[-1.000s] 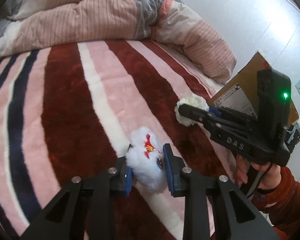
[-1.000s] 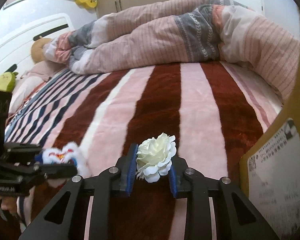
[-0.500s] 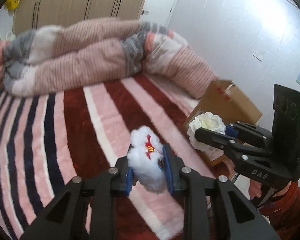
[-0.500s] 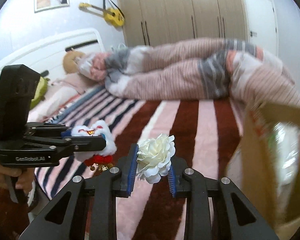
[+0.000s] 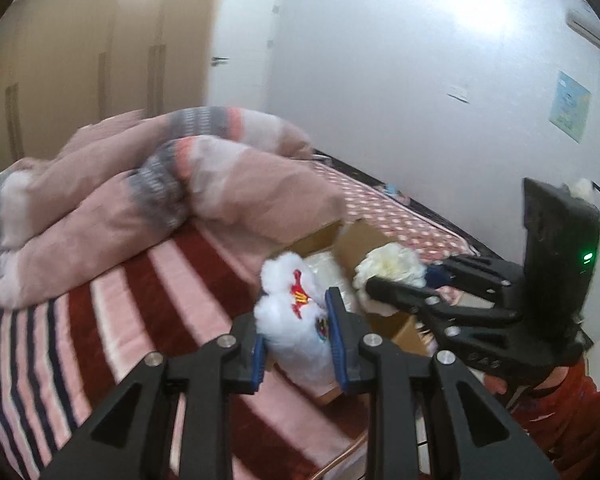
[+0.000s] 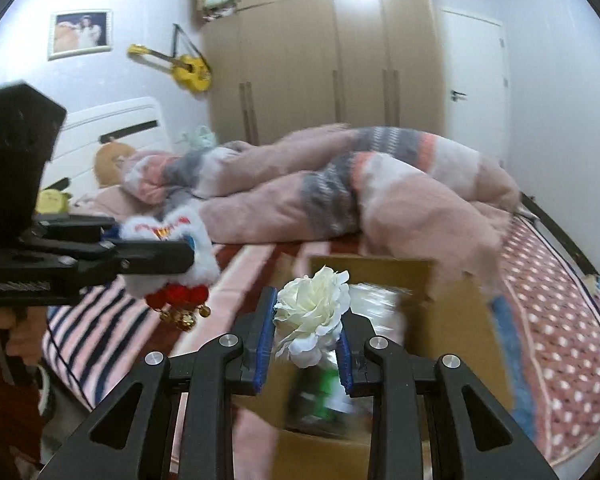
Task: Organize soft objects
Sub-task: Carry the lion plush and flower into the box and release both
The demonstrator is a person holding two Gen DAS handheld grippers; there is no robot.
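White flower (image 6: 314, 312) clamped between right fingers (image 6: 262, 344)

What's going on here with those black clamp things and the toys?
A person is tidying soft things off a bed. The left gripper is clamped on a fluffy white plush toy with red trim and bells. The right gripper is clamped on a cream fabric flower. Both are held in the air near an open cardboard box beside the bed; neither item is in it yet.

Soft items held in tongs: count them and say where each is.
2. A white plush toy in the left tongs; a white fabric flower in the right tongs, above the open cardboard box. Others may be hidden.
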